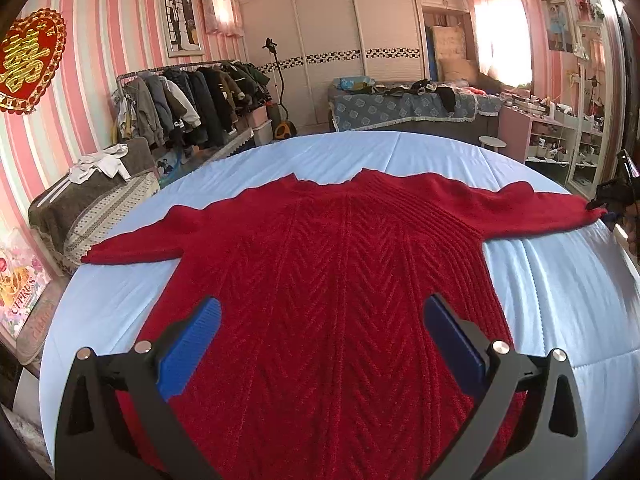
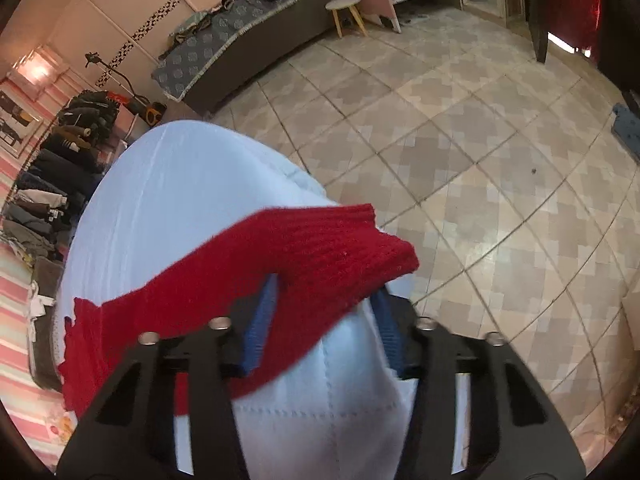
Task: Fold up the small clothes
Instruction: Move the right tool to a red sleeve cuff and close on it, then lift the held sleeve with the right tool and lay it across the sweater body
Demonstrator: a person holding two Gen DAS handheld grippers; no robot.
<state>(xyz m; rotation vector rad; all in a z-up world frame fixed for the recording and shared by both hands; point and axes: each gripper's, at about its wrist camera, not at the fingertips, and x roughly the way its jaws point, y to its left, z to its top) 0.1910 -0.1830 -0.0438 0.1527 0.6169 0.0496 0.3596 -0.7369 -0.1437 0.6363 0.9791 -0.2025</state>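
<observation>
A red cable-knit sweater point(image 1: 340, 264) lies flat on a pale blue bed sheet point(image 1: 560, 300), neck away from me, both sleeves spread out. My left gripper point(image 1: 322, 312) hovers open over the sweater's lower body, blue pads wide apart and empty. In the right wrist view the end of the sweater's right sleeve point(image 2: 320, 256) drapes across my right gripper point(image 2: 326, 292). The blue pads stand apart, with the sleeve cuff lying over the fingertips at the bed's edge. The right gripper also shows small at the sleeve end in the left wrist view point(image 1: 608, 200).
A clothes rack point(image 1: 188, 96) with dark jackets stands beyond the bed on the left. A bench with folded blankets point(image 1: 92, 204) sits beside the bed. A sofa point(image 1: 412, 108) with clothes, a white stool point(image 2: 348, 10) and tiled floor point(image 2: 480, 140) lie beyond.
</observation>
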